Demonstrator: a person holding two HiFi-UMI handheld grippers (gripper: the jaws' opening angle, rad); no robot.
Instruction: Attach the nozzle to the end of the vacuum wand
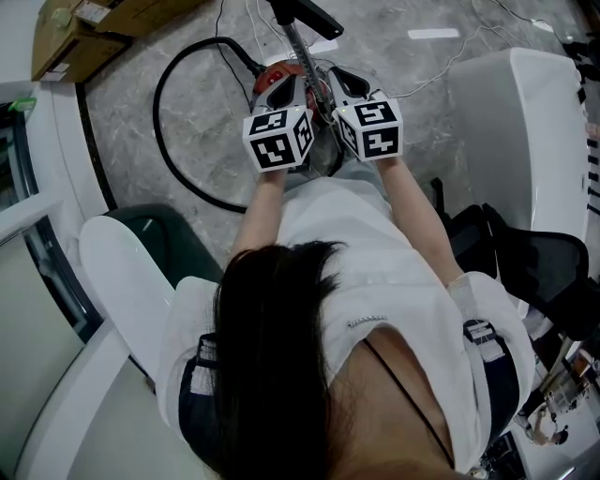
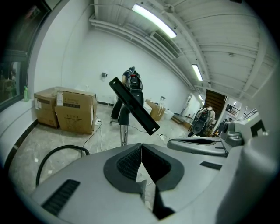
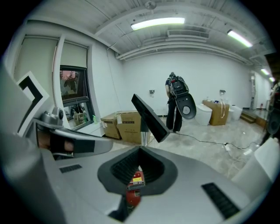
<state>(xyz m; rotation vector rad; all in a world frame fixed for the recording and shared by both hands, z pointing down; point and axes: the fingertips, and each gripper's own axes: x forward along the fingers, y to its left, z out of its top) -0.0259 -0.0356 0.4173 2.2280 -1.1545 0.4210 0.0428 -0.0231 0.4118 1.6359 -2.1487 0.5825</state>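
Two hand-held grippers are held side by side at the upper centre of the head view, each topped by its marker cube. The left gripper (image 2: 141, 148) is seen with its fingers pressed together and nothing between them. The fingers of the right gripper (image 3: 140, 152) are likewise closed on nothing. Through the gap beneath them a red vacuum body (image 3: 134, 197) is glimpsed on the floor.

The chrome wand (image 1: 296, 47) is shown rising from that body towards the top edge of the head view. The flat black nozzle (image 1: 305, 14) is seen tilted at the wand's upper end; whether it is locked on cannot be told. Neither gripper is in contact with wand or nozzle. In both gripper views the nozzle is pictured just beyond the closed tips, near the centre of the frame.

A black hose (image 2: 61, 148) is looped over the grey marbled floor (image 1: 202, 122) in the upper left of the head view. Cardboard boxes (image 1: 84, 33) are stacked in the upper-left corner. In the right gripper view a person (image 3: 175, 103) is seen standing in the background, well apart.
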